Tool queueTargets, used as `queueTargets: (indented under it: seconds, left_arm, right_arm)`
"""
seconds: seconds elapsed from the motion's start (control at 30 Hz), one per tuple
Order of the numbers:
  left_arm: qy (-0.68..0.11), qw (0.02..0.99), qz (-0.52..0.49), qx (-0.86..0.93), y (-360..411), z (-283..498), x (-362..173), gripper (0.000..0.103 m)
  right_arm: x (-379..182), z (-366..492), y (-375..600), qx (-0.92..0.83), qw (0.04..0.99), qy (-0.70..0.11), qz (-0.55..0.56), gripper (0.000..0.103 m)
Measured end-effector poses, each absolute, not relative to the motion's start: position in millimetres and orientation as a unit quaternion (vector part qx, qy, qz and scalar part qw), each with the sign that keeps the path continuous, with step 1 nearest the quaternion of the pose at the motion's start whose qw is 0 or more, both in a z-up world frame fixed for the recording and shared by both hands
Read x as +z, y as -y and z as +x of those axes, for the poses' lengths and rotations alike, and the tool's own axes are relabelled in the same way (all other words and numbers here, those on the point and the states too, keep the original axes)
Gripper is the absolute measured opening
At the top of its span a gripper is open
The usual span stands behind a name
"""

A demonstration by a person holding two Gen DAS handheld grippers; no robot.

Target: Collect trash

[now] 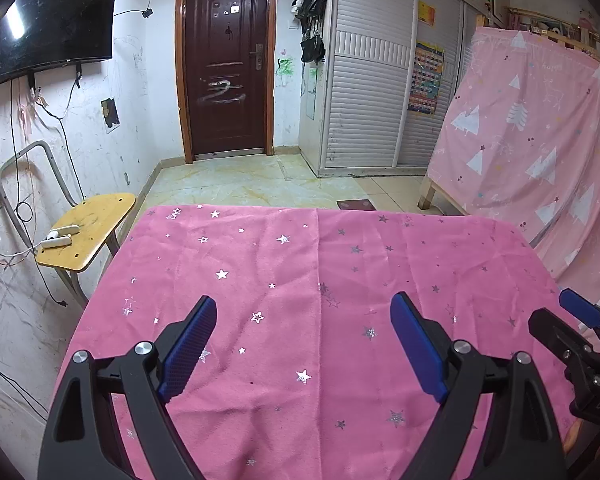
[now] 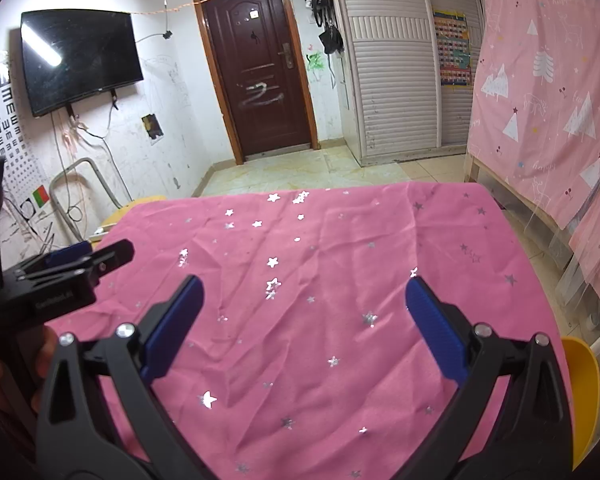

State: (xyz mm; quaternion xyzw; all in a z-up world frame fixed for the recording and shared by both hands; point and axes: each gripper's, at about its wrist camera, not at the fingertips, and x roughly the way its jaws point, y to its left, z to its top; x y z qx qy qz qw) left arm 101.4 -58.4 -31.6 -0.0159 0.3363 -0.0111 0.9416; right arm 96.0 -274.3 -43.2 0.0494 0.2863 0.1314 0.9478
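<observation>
A table under a pink cloth with silver stars (image 1: pixel 300 280) fills both views; it also shows in the right wrist view (image 2: pixel 320 280). I see no trash on it. My left gripper (image 1: pixel 302 316) is open and empty above the near part of the cloth. My right gripper (image 2: pixel 304 300) is open and empty above the cloth too. The right gripper shows at the right edge of the left wrist view (image 1: pixel 580 332). The left gripper shows at the left edge of the right wrist view (image 2: pixel 68 268).
A yellow chair (image 1: pixel 88 232) with white objects on its seat stands left of the table. A yellow bin or bowl (image 2: pixel 580 392) sits at the table's right edge. A pink curtain (image 1: pixel 540 140) hangs at right. A brown door (image 1: pixel 228 68), a wardrobe and a wall TV (image 1: pixel 56 20) lie beyond.
</observation>
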Motion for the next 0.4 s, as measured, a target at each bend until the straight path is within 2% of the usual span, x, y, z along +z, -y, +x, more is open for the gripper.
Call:
queueTargets:
  seconds: [0.4]
  left_arm:
    - [-0.339, 0.941, -0.019, -0.013, 55.9, 102.7, -32.1, 0.081]
  right_arm:
    - [-43.7, 96.1, 275.0, 0.131, 0.948, -0.287, 0.05, 0.097]
